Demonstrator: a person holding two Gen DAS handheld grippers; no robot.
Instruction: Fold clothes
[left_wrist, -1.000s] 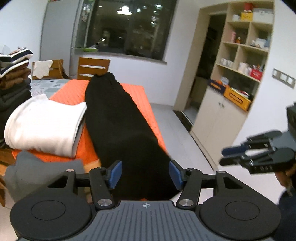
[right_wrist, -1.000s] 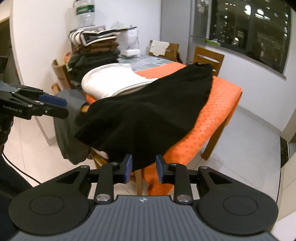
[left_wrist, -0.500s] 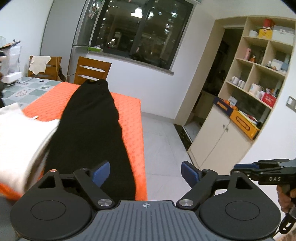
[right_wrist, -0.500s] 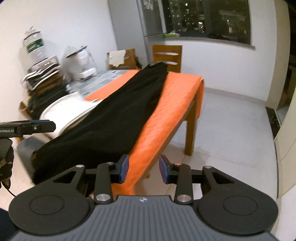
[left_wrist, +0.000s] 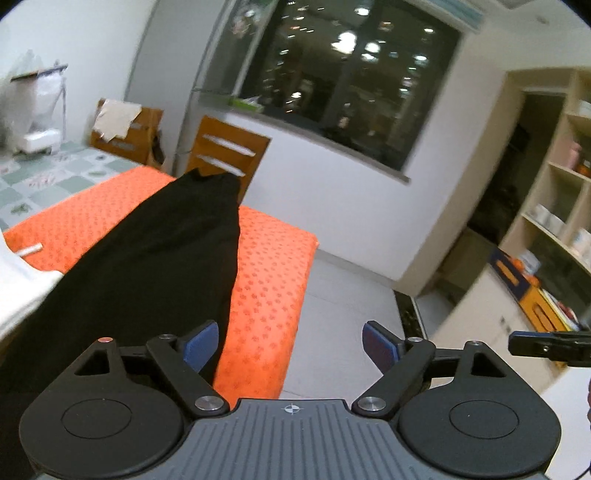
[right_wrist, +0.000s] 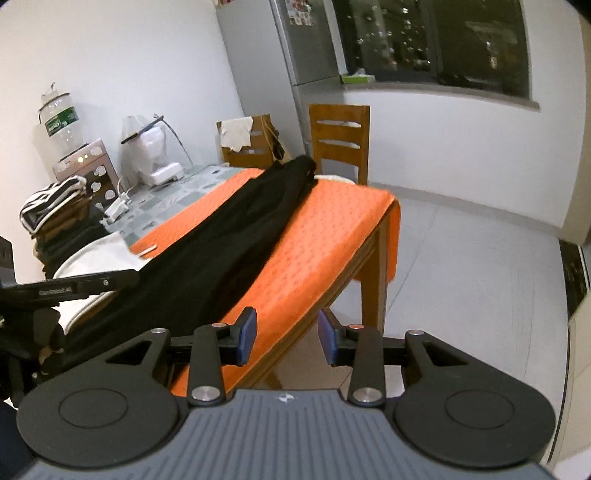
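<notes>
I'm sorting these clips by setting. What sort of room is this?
Most likely a home dining room or kitchen area at night: a wooden dining table under an orange cloth with a wooden chair, a fridge, and a water dispenser.

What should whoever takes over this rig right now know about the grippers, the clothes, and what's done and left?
Left gripper: open, nothing between the fingers; its jaws have just been opening.
Right gripper: open, holding nothing; its jaws have just been opening slightly.
Black garment: stretched lengthwise on the orange cloth covering the table, near end hanging over the near edge.
White garment: beside it on the left, with a stack of clothes behind.
Done: black garment folded into a long strip, it seems.
Left: probably fold it end to end and stack it.
</notes>
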